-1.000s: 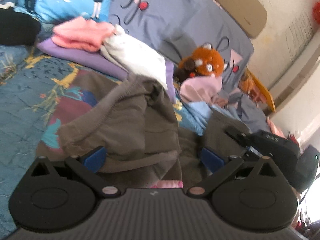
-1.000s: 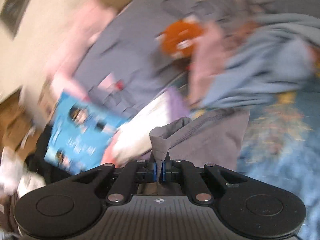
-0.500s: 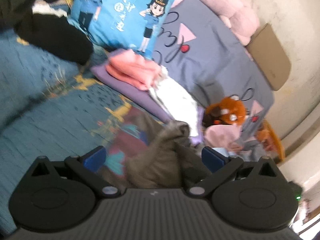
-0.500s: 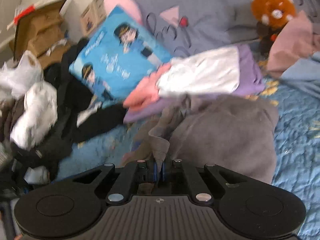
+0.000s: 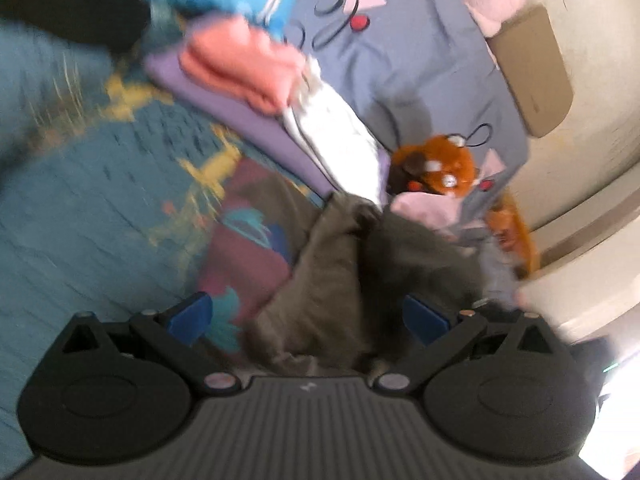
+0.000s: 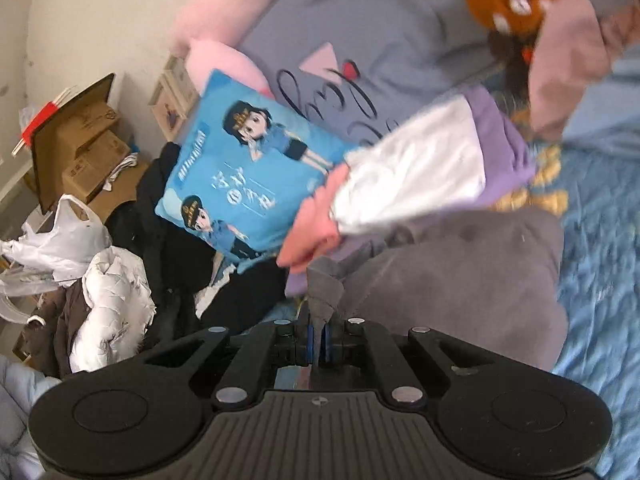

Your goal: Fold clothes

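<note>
A grey-brown garment (image 5: 332,280) lies bunched on the blue patterned bedspread (image 5: 88,216), rising between the wide-apart blue pads of my left gripper (image 5: 306,318), which is open and grips nothing. In the right wrist view the same grey garment (image 6: 460,280) spreads to the right, and my right gripper (image 6: 318,338) is shut on a pinched corner of it that sticks up between the pads. Behind it sits a stack of folded clothes: coral (image 6: 312,224), white (image 6: 412,184) and purple (image 6: 500,148).
A blue cartoon cushion (image 6: 248,164) leans on the grey-blue duvet (image 6: 380,40). An orange plush toy (image 5: 440,164) and pink and pale blue clothes (image 6: 568,52) lie at the right. Off the bed's left side are dark clothes, white bags (image 6: 60,236) and cardboard boxes (image 6: 76,144).
The right gripper has kept its hold and drawn the garment corner left and back, away from the stack. The left view has swung and blurred, with the garment closer between its open pads.
</note>
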Demonstrator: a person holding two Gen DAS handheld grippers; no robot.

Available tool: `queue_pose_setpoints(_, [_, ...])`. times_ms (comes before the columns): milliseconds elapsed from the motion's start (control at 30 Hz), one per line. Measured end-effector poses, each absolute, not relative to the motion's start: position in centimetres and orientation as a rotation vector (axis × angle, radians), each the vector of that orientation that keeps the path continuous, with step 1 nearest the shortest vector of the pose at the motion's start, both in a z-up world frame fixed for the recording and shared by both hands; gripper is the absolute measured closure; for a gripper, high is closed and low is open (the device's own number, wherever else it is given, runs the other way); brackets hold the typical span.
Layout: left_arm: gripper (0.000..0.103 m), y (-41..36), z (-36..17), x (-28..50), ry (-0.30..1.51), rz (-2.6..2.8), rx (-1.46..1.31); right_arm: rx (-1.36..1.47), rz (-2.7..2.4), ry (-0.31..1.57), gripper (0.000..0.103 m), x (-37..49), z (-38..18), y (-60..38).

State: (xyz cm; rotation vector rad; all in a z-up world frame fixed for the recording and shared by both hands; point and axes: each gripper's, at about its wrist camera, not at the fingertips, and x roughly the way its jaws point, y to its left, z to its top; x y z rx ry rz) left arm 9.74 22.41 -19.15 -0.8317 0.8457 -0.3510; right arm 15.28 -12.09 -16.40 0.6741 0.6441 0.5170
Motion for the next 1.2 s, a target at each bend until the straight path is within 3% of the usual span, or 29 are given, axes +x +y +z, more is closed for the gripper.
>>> queue_pose_setpoints(233, [0.001, 23.5, -22.1, 10.7, 0.892, -0.426, -1.093, 0.696, 0.505, 0.653, 0.098, 15.3, -16.8, -12.7])
queue_pose_setpoints(400, [0.003, 22.9, -22.3, 11.2, 0.891, -0.472, -1.124, 0.717, 0.491, 0.64, 0.098, 14.8, -16.9, -13.5])
queue_pose_setpoints(500, [0.02, 22.4, -22.2, 11.7, 0.891, -0.519, -1.143, 0.733, 0.48, 0.635, 0.097, 14.4, -17.0, -14.0])
queue_pose_setpoints(567, [0.043, 21.9, -22.2, 12.1, 0.916, -0.527, -1.134, 0.75, 0.472, 0.634, 0.097, 14.4, -17.1, -14.3])
queue_pose_setpoints(867, [0.094, 19.9, -22.9, 12.5, 0.992, -0.424, -1.037, 0.767, 0.467, 0.619, 0.097, 14.1, -17.0, -15.1])
queue_pose_setpoints(1033, [0.097, 19.9, -22.8, 12.0, 0.97, -0.402, -1.076, 0.716, 0.534, 0.566, 0.097, 13.5, -16.2, -15.0])
queue_pose_setpoints(1200, [0.097, 19.5, -21.8, 11.9, 0.918, -0.467, -1.127, 0.478, 0.656, 0.744, 0.097, 14.2, -17.2, -11.7])
